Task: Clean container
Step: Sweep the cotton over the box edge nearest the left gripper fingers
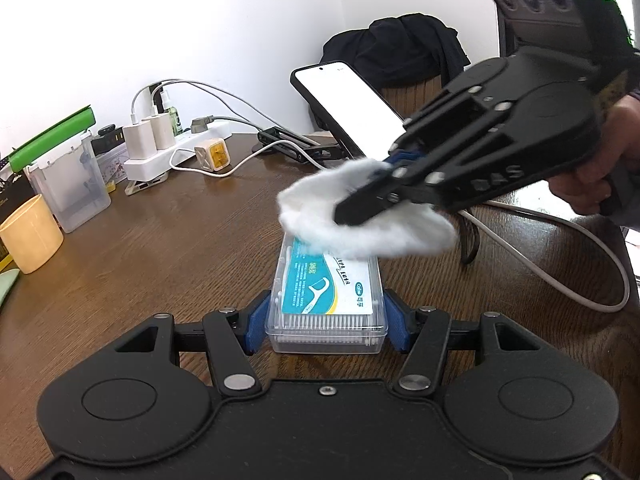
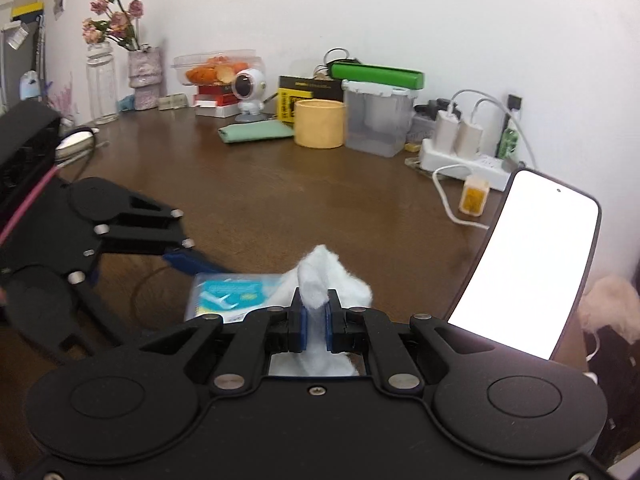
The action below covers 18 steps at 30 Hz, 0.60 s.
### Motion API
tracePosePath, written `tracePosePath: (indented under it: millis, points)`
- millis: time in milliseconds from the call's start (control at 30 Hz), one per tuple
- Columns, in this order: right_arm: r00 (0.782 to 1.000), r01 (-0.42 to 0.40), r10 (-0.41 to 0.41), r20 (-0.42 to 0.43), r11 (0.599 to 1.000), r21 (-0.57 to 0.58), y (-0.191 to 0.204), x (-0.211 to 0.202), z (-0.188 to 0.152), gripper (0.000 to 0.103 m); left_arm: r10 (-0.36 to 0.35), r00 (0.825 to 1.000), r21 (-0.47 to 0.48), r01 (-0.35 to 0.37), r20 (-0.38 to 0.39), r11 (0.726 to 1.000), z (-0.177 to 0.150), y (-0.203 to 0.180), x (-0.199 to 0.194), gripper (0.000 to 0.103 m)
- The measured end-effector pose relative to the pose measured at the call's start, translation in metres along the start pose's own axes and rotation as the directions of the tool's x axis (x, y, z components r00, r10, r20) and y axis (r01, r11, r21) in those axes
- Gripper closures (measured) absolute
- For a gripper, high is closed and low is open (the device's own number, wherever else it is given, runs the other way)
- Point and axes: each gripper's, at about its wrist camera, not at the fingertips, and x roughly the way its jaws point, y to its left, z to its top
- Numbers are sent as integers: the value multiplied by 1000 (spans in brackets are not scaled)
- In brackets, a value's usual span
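L gripper [image 1: 327,318] points fwd and down at the table [image 1: 160,248], its blue pads clamped on both long sides of the clear floss-pick container [image 1: 326,300], near end. The container lies flat on the wood, label up, just ahead of the L gripper's body.

R gripper [image 2: 316,322] comes in from the right in the L wrist view, angled down and leftward, a hand [image 1: 612,160] wrapped round its grip. Its jaws are nearly closed, pinching a white cotton cloth [image 2: 320,280]; the wad bulges out past the fingertips and sits on the far end of the container lid, touching it.

Room: bare tabletop to the left of the container and beyond it, w/ clutter well apart along the wall: yellow cup [image 1: 30,234], clear bin [image 1: 70,184] w/ green lid, power strip [image 1: 168,156] w/ chargers and cables. A phone [image 1: 352,108] on a stand, screen lit white, stands near behind the R gripper. A white cable [image 1: 580,256] loops over the table at right. Table edge curves away past the phone in the R wrist view.
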Motion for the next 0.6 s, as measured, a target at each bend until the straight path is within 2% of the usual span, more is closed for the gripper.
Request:
tracePosePath:
  millis: [167,300,600]
  points:
    - [993,-119,119,1,993,4,16,2,2,95,0,1000,0,0,0,1000,0,-1,-1,46]
    - [989,-149,150,10,988,-30,32,9,8,95,2,1000,1,-2,1,1000,0,-2,-1,46]
    - [999,28,-26,27,998,-61,15,14,9,94,0,1000,-2,0,0,1000,-1,-2,-2,46]
